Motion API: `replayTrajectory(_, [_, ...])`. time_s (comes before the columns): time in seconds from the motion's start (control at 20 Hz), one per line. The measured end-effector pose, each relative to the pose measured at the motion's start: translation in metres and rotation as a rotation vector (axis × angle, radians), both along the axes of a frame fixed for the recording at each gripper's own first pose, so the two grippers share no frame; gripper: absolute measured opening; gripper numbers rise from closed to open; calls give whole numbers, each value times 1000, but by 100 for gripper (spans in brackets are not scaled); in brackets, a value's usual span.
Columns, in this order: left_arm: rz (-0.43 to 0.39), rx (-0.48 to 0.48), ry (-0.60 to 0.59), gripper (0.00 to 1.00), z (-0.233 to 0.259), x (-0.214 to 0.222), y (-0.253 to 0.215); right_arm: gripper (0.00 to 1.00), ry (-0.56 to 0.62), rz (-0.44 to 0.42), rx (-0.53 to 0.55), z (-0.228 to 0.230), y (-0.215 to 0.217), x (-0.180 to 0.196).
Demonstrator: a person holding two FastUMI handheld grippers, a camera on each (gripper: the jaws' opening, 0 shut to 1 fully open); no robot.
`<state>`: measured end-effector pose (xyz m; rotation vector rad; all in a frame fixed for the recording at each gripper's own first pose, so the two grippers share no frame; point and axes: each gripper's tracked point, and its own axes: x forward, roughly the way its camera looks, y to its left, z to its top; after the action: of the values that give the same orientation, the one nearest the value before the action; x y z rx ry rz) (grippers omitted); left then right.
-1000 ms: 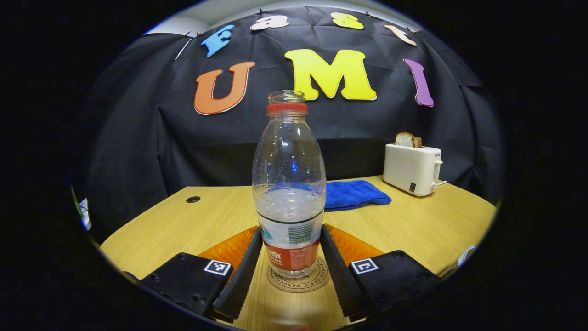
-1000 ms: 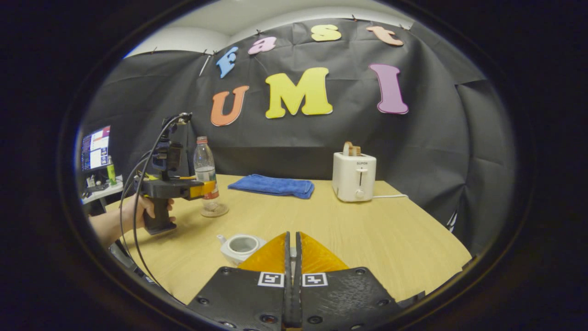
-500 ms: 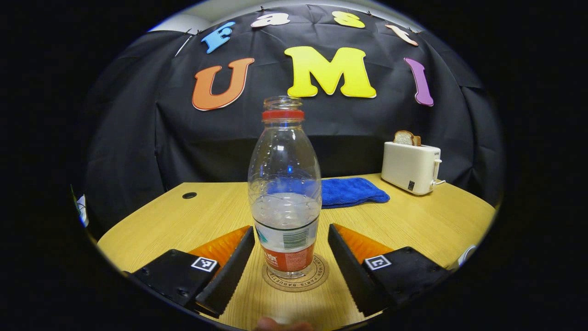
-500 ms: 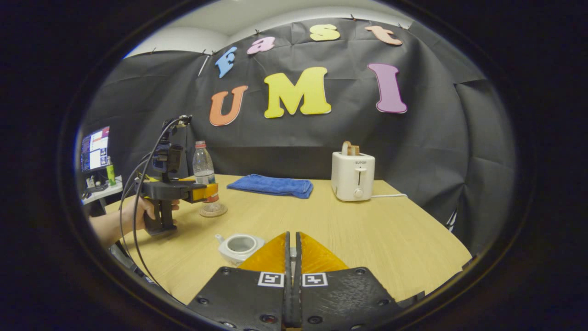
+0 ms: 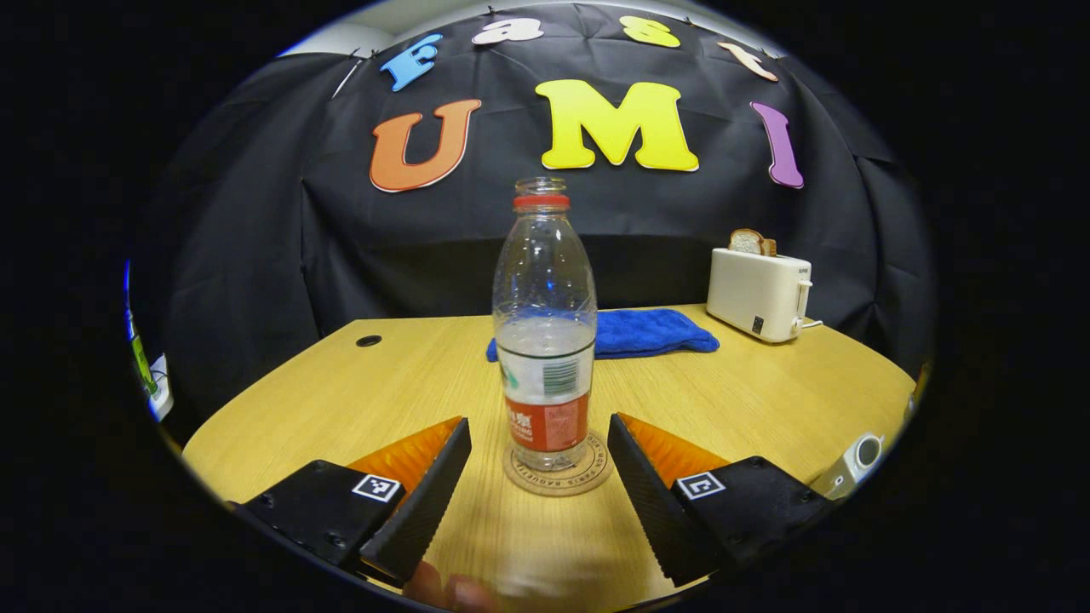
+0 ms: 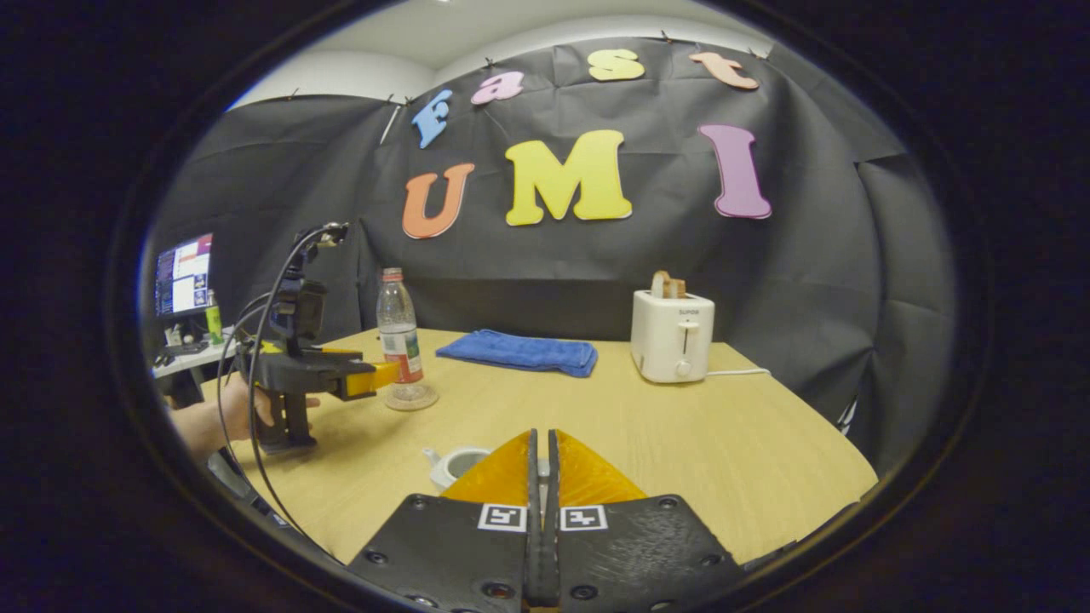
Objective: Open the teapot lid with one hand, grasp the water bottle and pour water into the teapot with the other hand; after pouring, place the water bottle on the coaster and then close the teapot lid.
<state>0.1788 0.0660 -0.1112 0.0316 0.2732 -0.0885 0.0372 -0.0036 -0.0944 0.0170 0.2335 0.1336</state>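
The clear water bottle (image 5: 545, 340), red-labelled, capless and part full, stands upright on the round coaster (image 5: 558, 477). My left gripper (image 5: 538, 421) is open and sits just short of the bottle, its fingers apart from it on either side. The right gripper view shows the bottle (image 6: 398, 332), the coaster (image 6: 411, 398) and the left gripper (image 6: 375, 375) held by a hand (image 6: 204, 421). My right gripper (image 6: 542, 434) is shut above the white teapot (image 6: 456, 464), which stands open; a pale sliver of the lid shows between its fingertips. The teapot (image 5: 856, 460) peeks in at the left gripper view's lower right.
A blue cloth (image 5: 647, 332) lies behind the bottle, and a white toaster (image 5: 758, 294) with bread stands at the table's back right. A cable hole (image 5: 369, 340) marks the back left. A monitor (image 6: 180, 274) stands beyond the table's left edge.
My left gripper opened, let go of the bottle and drew back; the bottle stays on the coaster. My right gripper stays shut and has shifted slightly over the teapot.
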Motion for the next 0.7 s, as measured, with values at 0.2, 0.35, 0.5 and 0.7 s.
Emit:
replayTrajectory(0.2, [39,48,-56,100,17,-47,30,0,-23,61,3,5,29,19])
replayTrajectory(0.35, [82,35,-94,100,28,-79,44,0,-16,89,-11,-2,39,32])
replayTrajectory(0.5, [115,7,-120,100,37,-102,53,0,7,111,3,-11,47,36])
replayTrajectory(0.7, [168,15,-157,100,42,-121,71,0,13,119,-7,-17,53,40])
